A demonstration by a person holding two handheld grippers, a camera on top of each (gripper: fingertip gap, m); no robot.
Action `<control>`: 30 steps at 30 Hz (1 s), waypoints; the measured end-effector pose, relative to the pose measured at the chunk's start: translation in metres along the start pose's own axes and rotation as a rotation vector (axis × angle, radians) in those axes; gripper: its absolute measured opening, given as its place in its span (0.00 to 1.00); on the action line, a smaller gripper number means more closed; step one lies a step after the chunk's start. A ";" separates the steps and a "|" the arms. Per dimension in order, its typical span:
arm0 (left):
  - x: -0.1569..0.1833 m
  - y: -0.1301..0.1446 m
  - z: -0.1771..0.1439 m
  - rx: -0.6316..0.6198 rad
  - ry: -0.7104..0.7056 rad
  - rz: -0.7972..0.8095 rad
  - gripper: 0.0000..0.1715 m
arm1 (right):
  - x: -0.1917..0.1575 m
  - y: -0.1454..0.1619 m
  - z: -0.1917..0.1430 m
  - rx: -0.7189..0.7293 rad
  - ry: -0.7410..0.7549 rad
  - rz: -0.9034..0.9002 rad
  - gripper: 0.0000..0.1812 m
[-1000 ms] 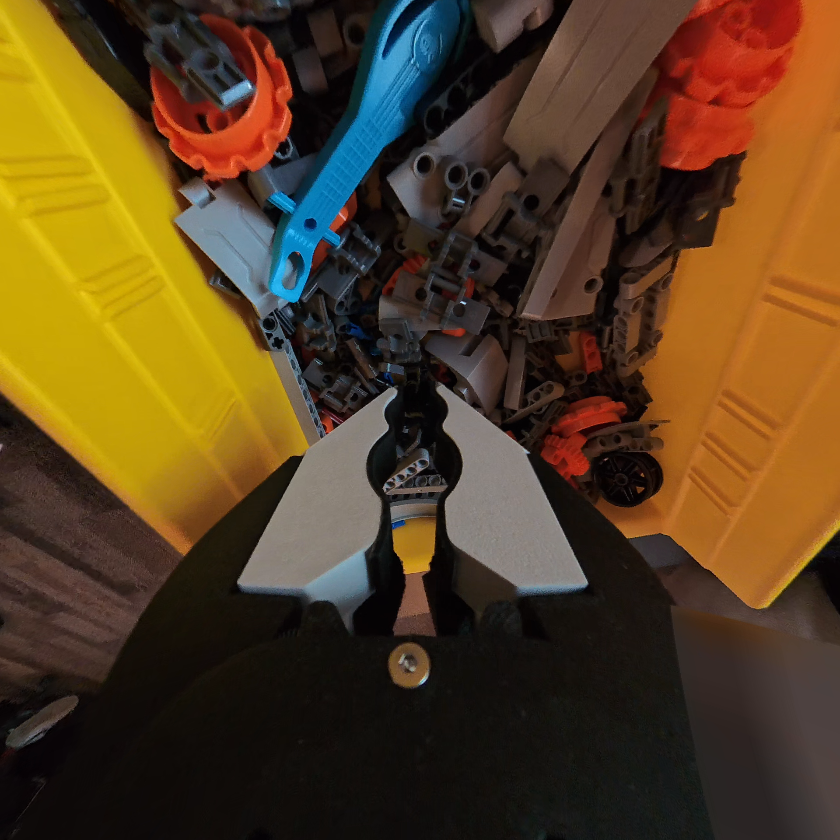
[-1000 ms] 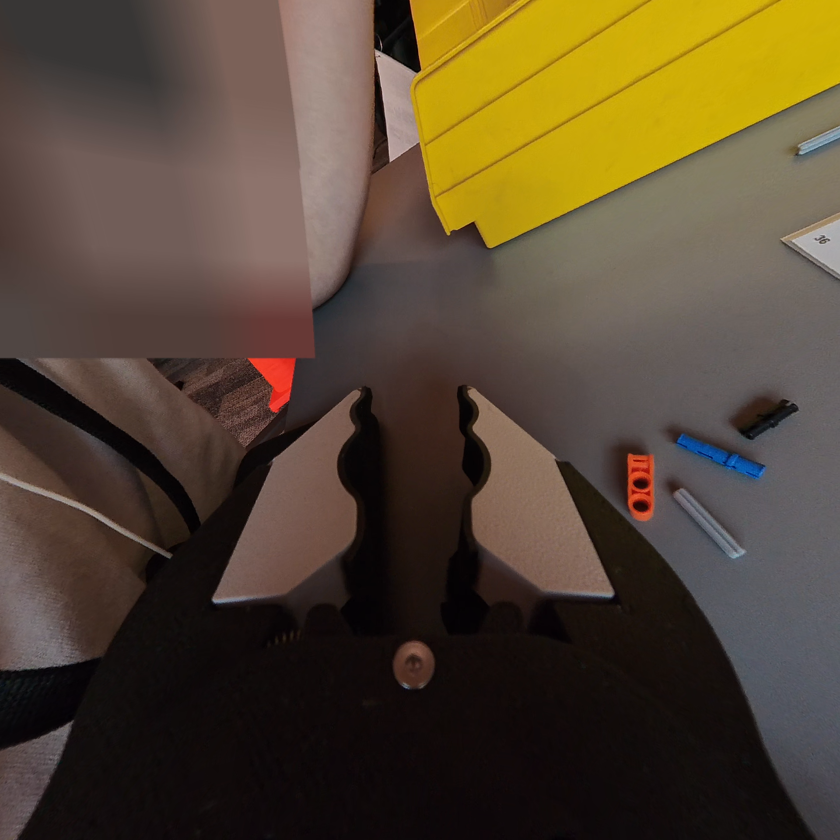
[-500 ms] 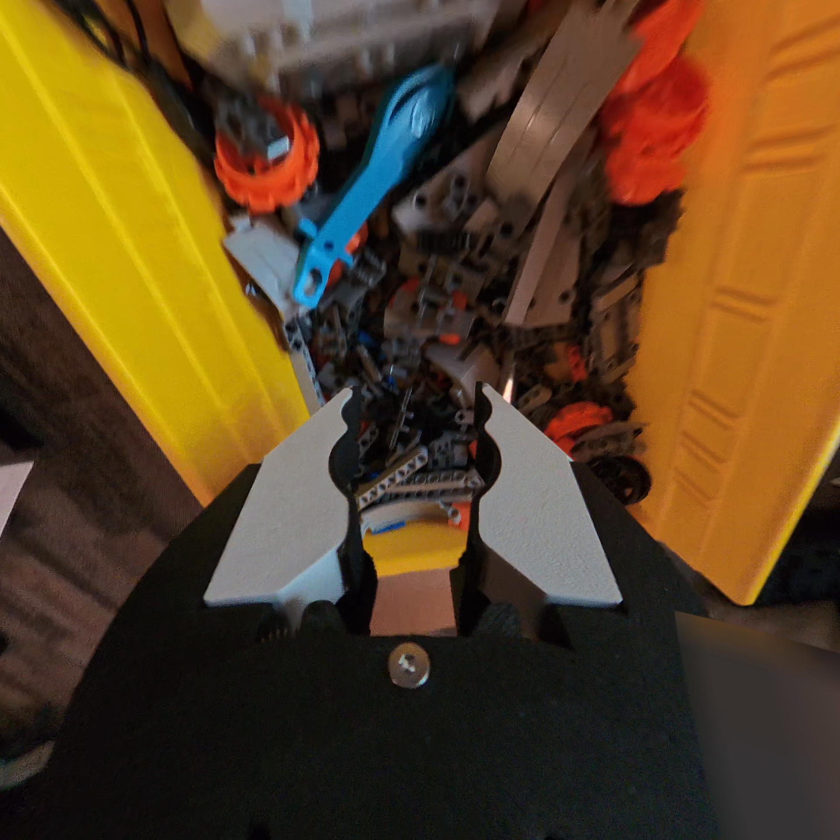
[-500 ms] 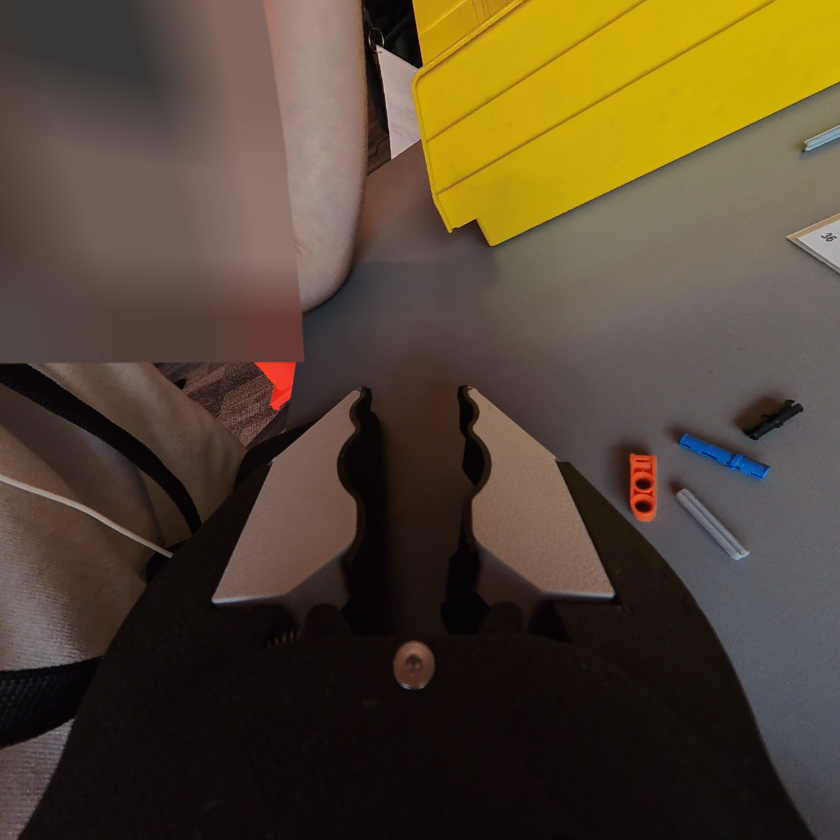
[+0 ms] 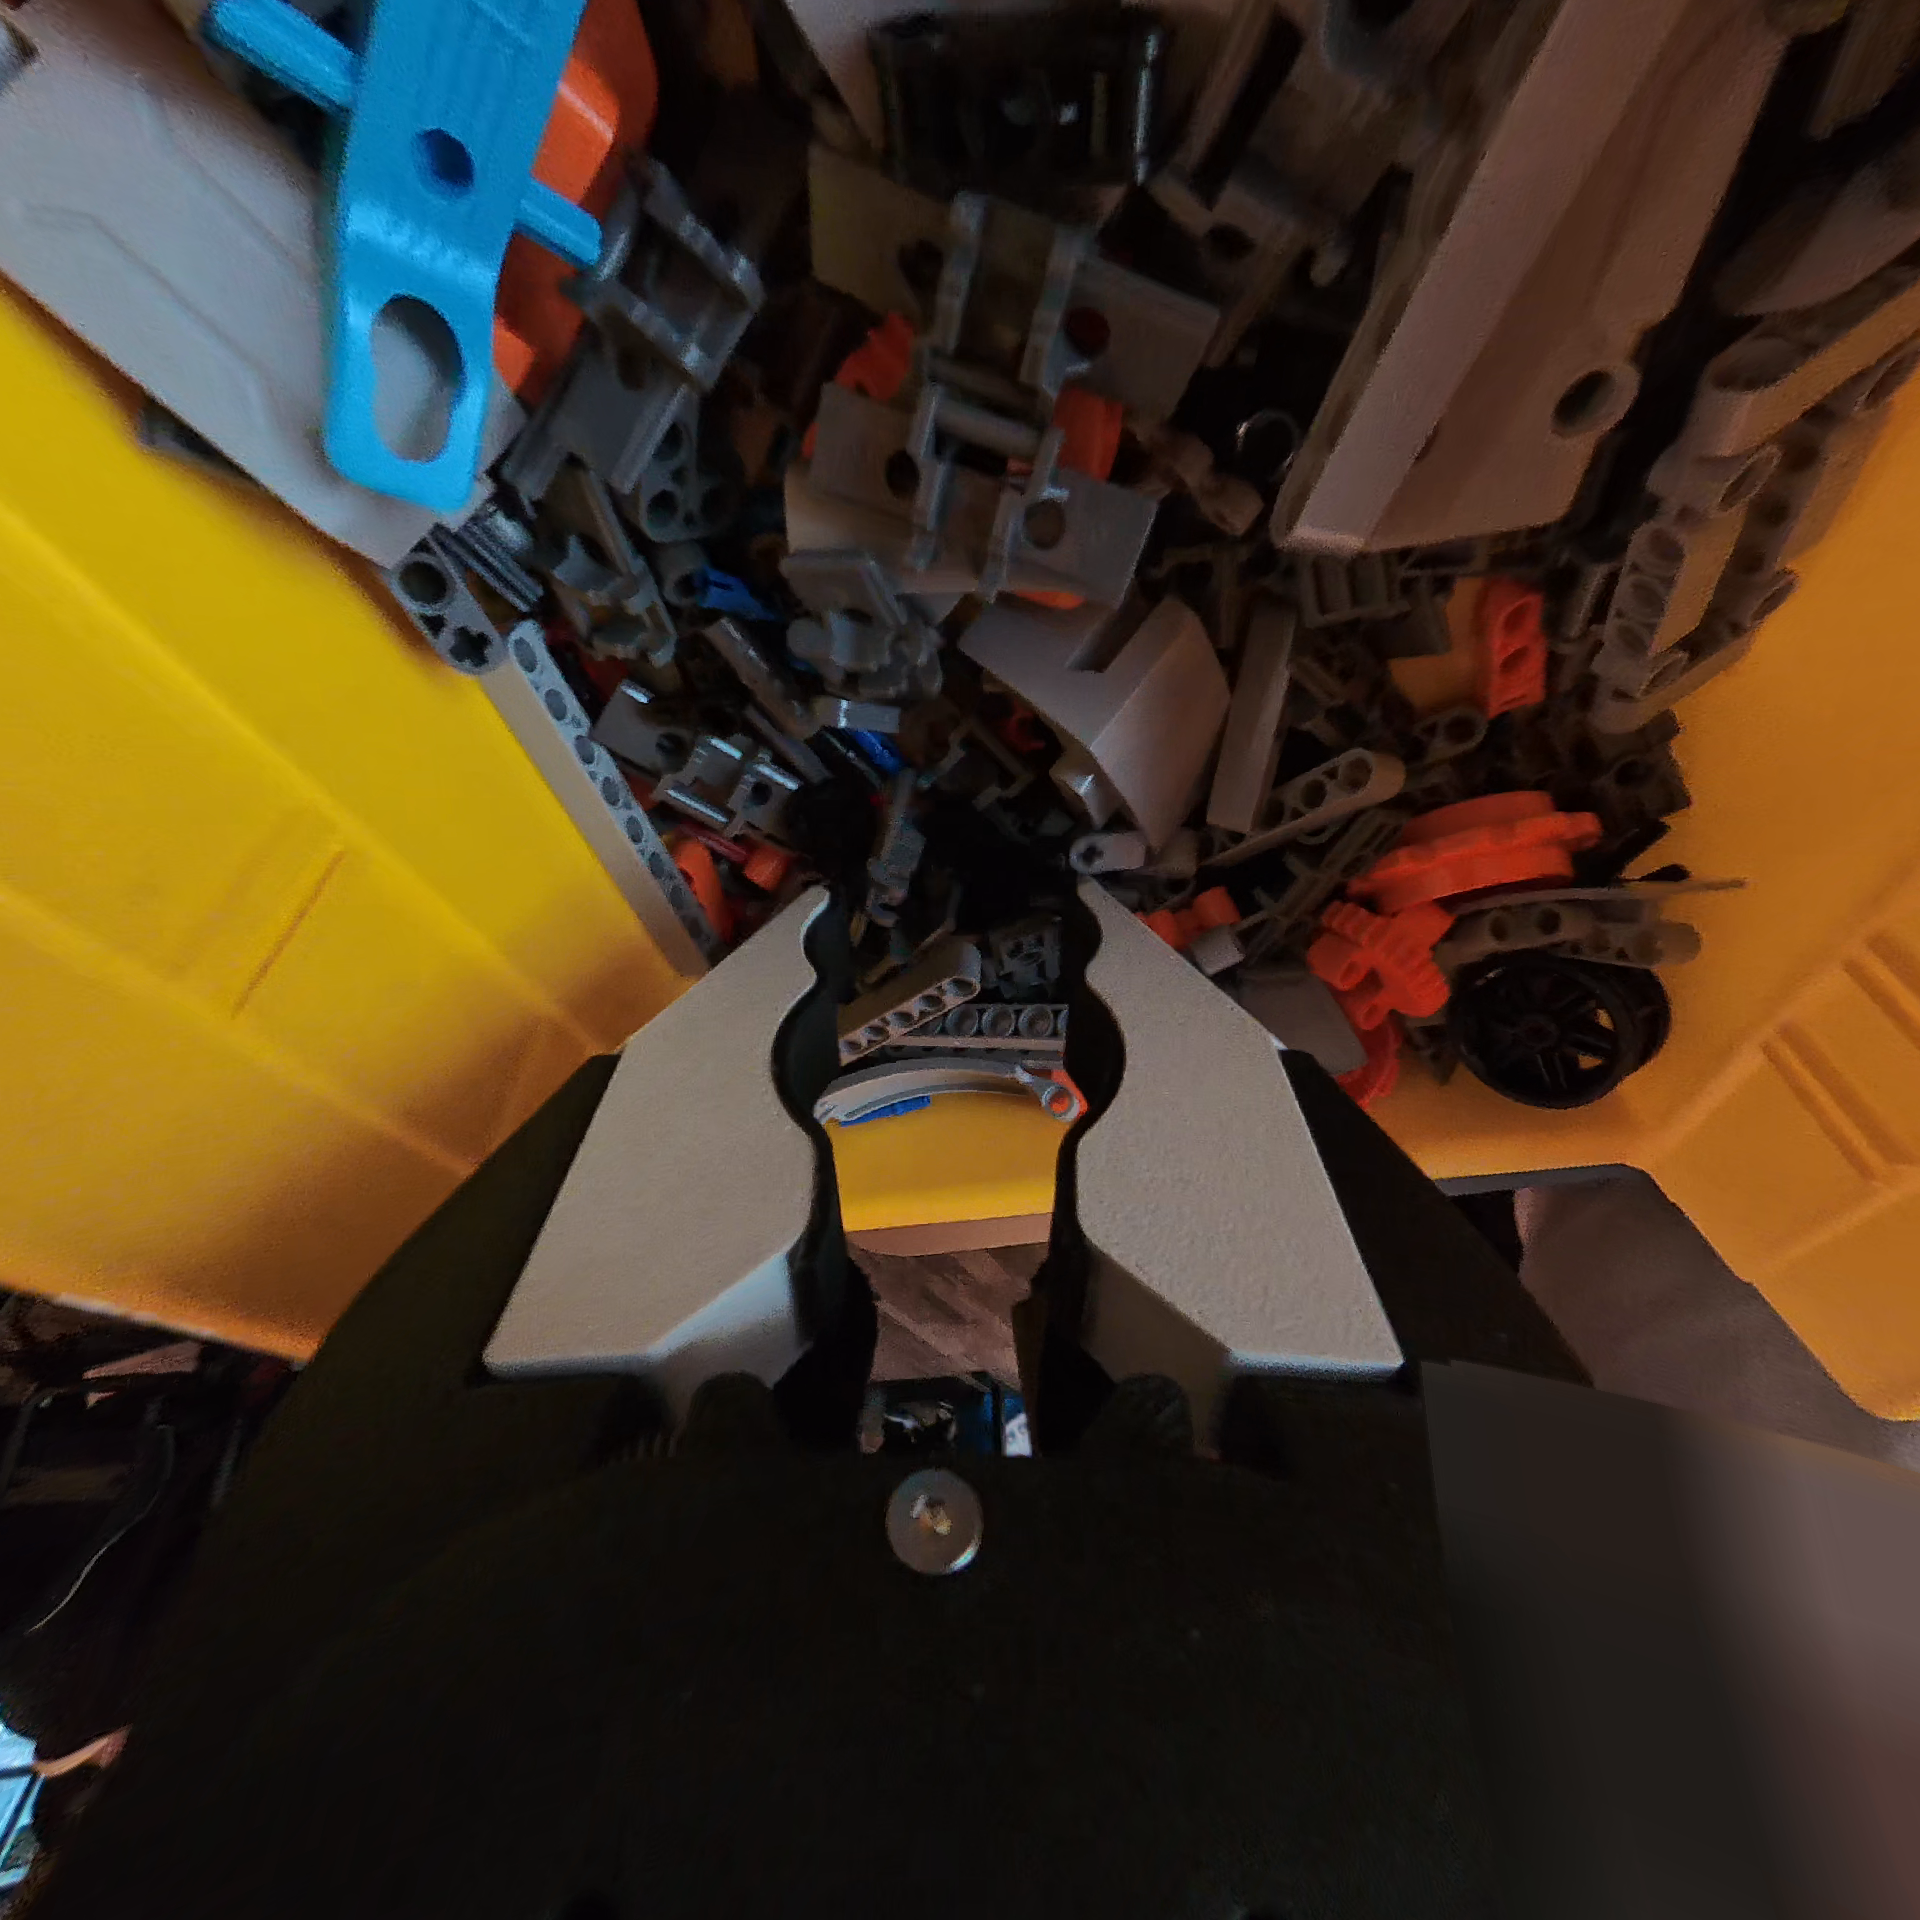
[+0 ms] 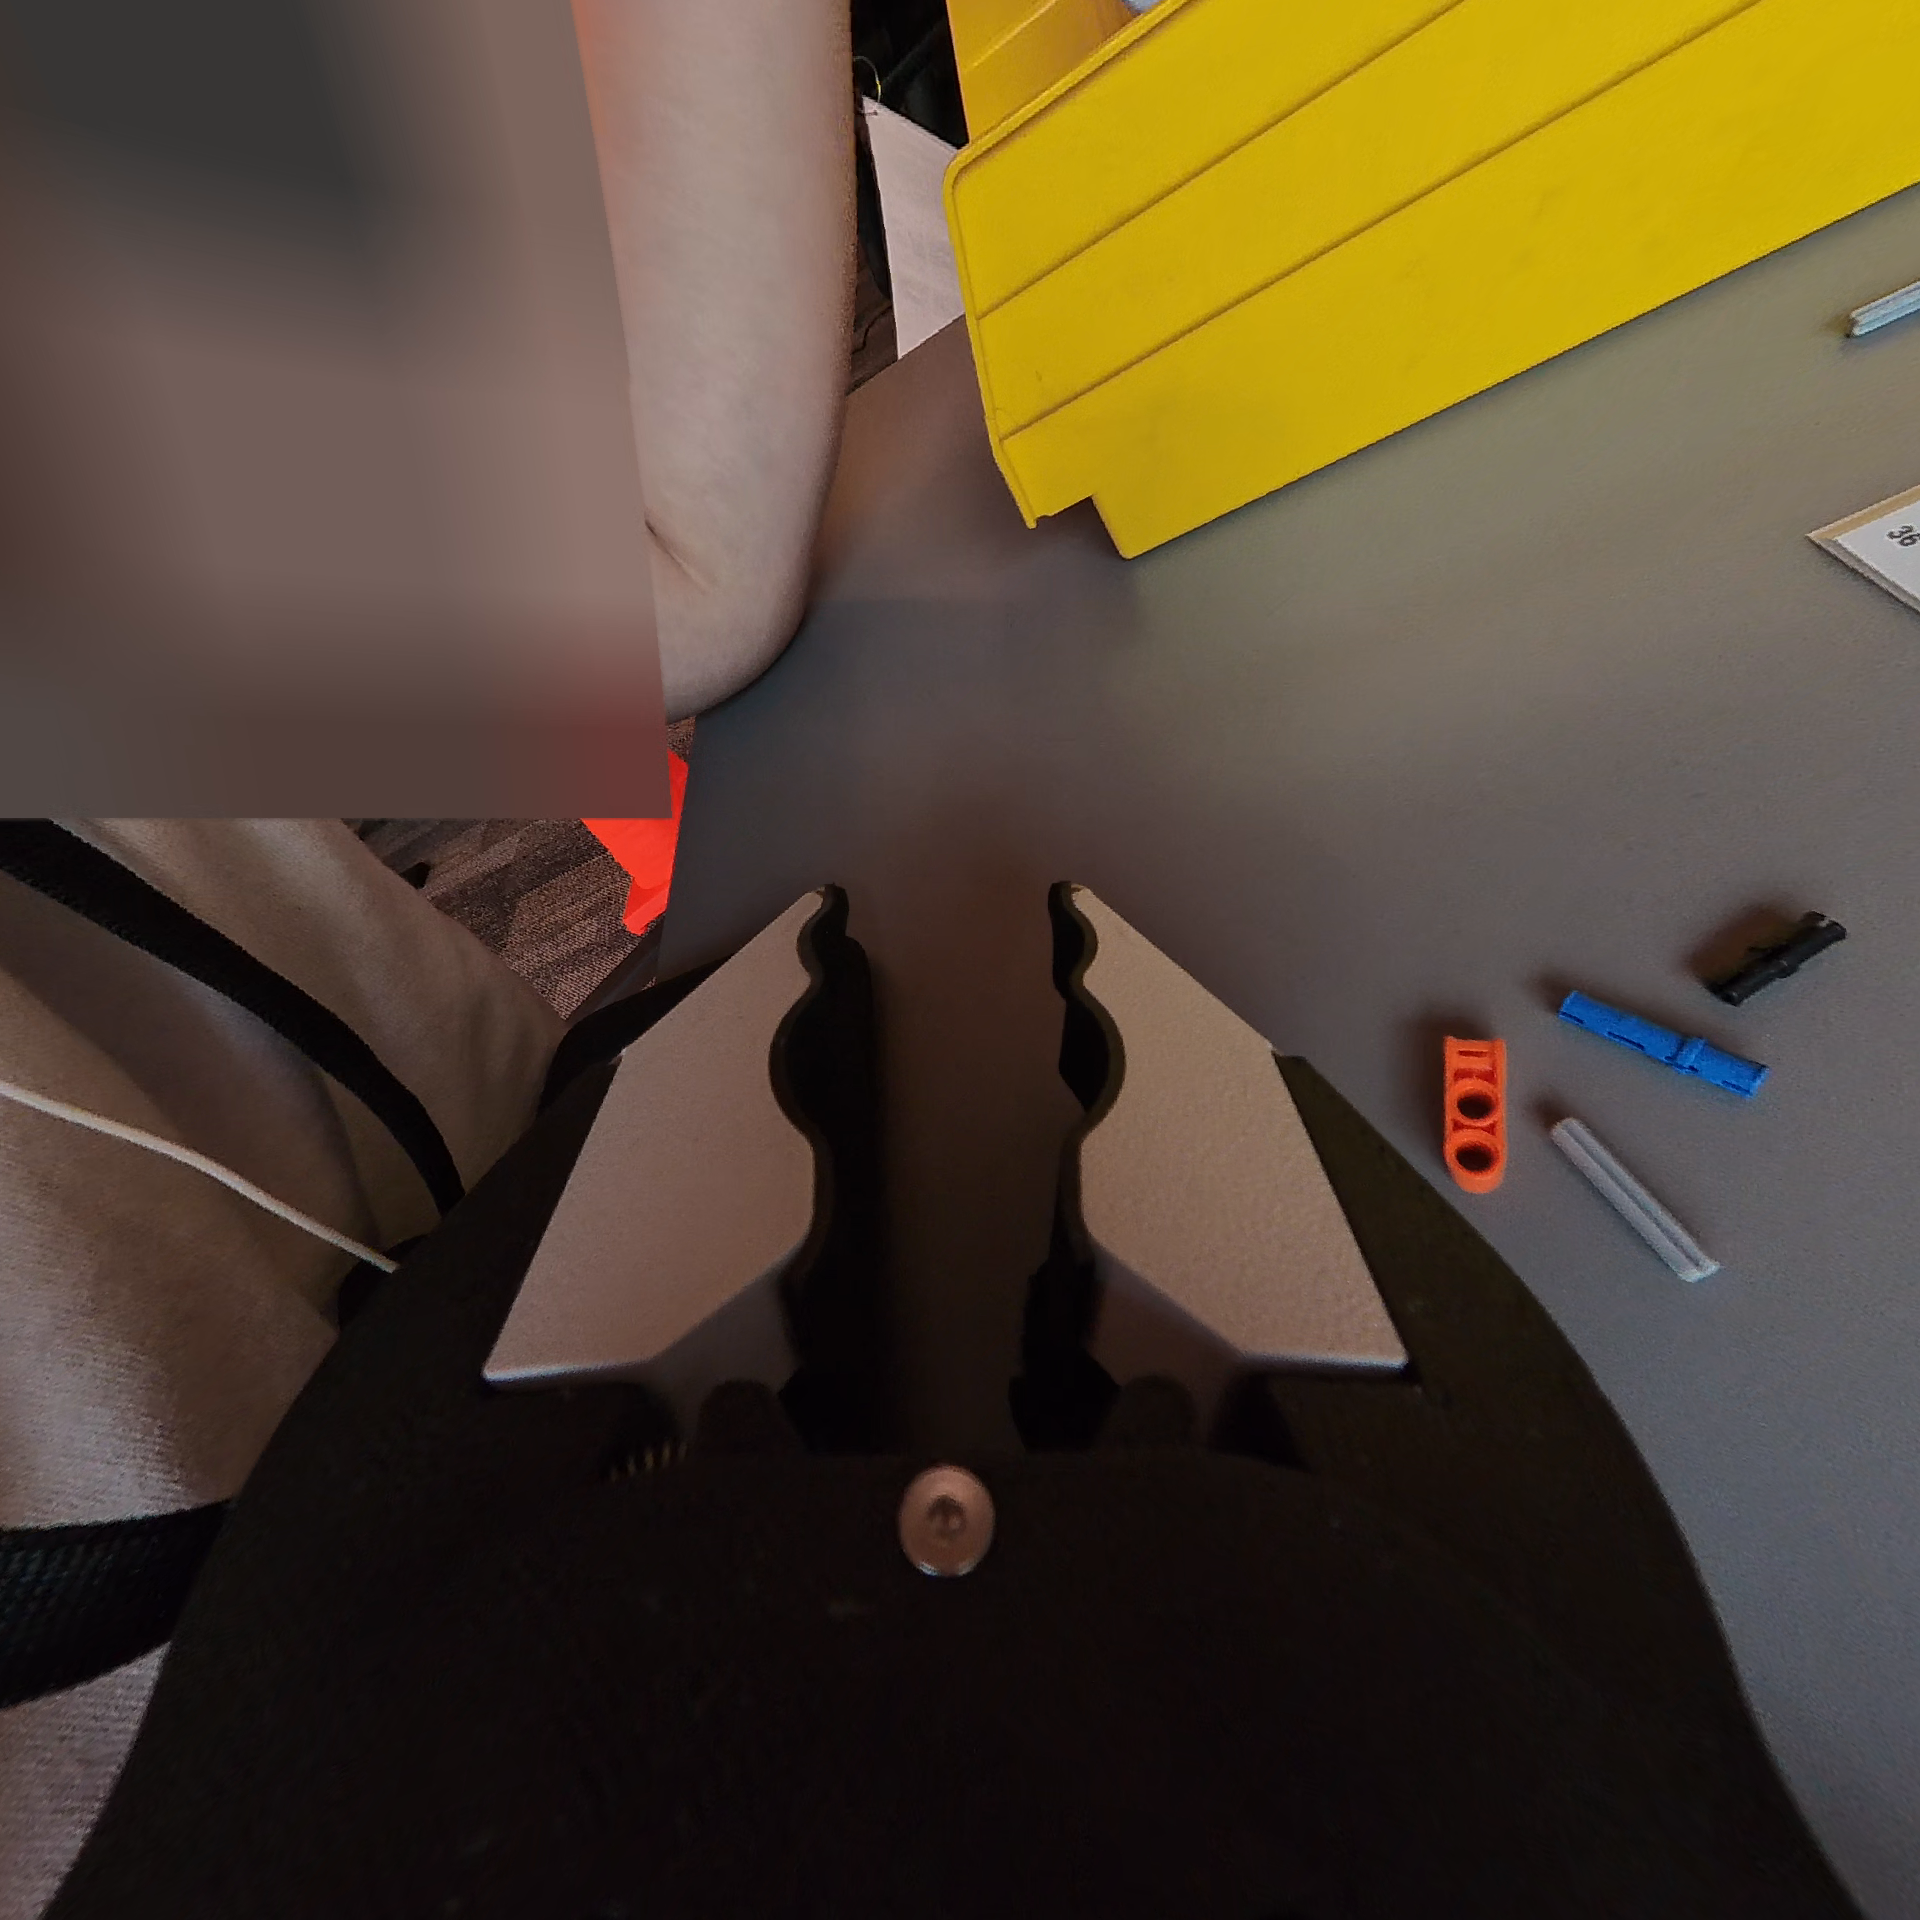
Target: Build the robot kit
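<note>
Our left gripper (image 5: 951, 920) is nose-down in the yellow bin (image 5: 239, 831), fingers spread, nothing pinched. The tips sit just above a dense pile of grey, black and orange building parts. Nearest between the tips: a short grey holed beam (image 5: 914, 1003), lying tilted on another beam, with a curved pale piece just behind it. A blue lever tool (image 5: 416, 239) lies top left, a black wheel (image 5: 1553, 1029) and an orange gear (image 5: 1382, 961) to the right.

To work in here well, we'd judge: come straight down on one piece that lies proud, close across its narrow side, lift vertically. The pile is interlocked, so dragging sideways would likely pull neighbours along.

Room: bin walls close on both sides of the left gripper, so there's little lateral travel; up is the free direction.

Our right gripper (image 6: 945, 904) hangs over the bare grey desk (image 6: 1195, 748), fingers spread, empty, touching nothing. Off to its right, apart from each other: an orange connector (image 6: 1473, 1112), a blue pin (image 6: 1660, 1041), a black pin (image 6: 1775, 956) and a grey axle (image 6: 1631, 1197). The desk edge is just left of the tips, with a person's arm (image 6: 727, 416) beyond. There's open desk ahead up to the bin's outer wall (image 6: 1351, 260).
</note>
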State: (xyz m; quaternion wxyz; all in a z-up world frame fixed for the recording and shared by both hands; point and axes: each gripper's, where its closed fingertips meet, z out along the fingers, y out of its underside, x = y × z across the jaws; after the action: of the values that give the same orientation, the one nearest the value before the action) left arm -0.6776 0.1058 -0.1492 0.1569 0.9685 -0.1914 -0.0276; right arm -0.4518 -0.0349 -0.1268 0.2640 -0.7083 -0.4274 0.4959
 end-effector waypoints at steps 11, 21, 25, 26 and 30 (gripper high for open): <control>-0.009 -0.007 -0.005 0.051 -0.006 -0.013 0.16 | 0.000 0.000 0.000 0.002 -0.003 0.004 0.22; -0.015 -0.032 -0.038 0.284 0.007 -0.073 0.16 | 0.000 0.000 0.000 -0.001 -0.004 0.008 0.22; -0.013 -0.048 -0.053 0.383 0.014 -0.075 0.16 | 0.000 0.000 0.000 -0.001 -0.005 0.010 0.22; -0.013 -0.052 -0.057 0.411 0.011 -0.072 0.16 | 0.000 0.000 0.000 0.000 -0.005 0.010 0.22; -0.007 -0.069 -0.079 0.543 0.032 -0.076 0.21 | 0.000 0.000 0.000 0.001 -0.006 0.010 0.22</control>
State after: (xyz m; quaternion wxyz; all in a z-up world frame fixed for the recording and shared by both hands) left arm -0.6500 0.1926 -0.0960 -0.1066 0.9819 -0.1529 0.0341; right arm -0.4516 -0.0351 -0.1266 0.2606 -0.7087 -0.4243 0.4998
